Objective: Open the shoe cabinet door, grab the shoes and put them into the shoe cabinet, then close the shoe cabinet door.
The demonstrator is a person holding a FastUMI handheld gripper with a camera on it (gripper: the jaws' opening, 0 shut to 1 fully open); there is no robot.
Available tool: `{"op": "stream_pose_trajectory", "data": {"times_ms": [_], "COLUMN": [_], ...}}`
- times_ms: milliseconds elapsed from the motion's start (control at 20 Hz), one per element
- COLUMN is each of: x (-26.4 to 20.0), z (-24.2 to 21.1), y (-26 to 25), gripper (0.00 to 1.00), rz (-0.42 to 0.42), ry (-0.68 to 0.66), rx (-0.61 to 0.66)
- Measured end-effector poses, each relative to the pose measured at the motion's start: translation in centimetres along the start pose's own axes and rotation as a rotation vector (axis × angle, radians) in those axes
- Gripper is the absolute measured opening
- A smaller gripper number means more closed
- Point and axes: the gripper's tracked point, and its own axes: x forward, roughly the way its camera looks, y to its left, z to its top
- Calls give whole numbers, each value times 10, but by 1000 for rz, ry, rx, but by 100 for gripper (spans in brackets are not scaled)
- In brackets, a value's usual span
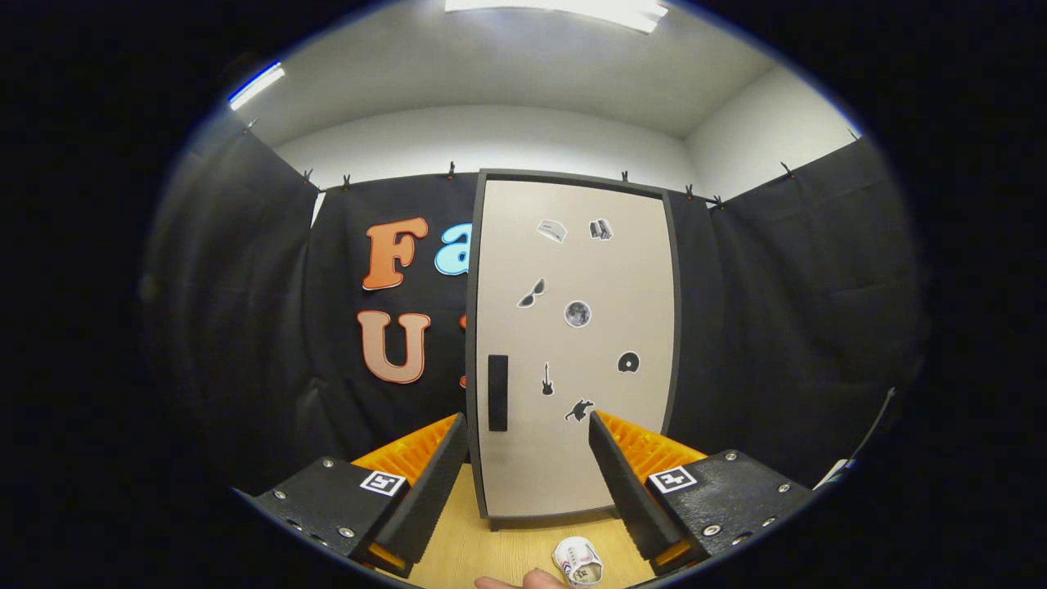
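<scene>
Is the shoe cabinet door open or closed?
Closed. The shoe cabinet door sits flat in its dark frame, hiding the inside. The open claw hasn't reached its handle.

You won't find a readable word, brand or number on anything here. The cabinet door [572,343] carries only small picture stickers, no lettering: a pair of sunglasses [532,293], a moon [577,314], a disc [628,362] and a guitar [547,379] among them. Each finger of the gripper [527,466], held apart, has a square coded marker [383,483] on its mount, a pattern rather than text. The shoe [577,561] on the wooden floor has markings too small to read.
</scene>
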Motion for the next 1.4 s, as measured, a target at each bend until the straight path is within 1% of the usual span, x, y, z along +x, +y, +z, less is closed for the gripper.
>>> {"op": "stream_pose_trajectory", "data": {"times_ms": [100,600,1000,1150,1300,1400], "x": [17,118,186,206,220,225], "z": [-3,-28,-56,-66,-72,-75], "y": [4,26,40,47,52,57], "gripper": [93,92,84,77,73,68], "rz": [-5,47,88,103,111,122], "ry": [-4,14,56,71,80,85], "rx": [-13,9,36,41,44,52]}}
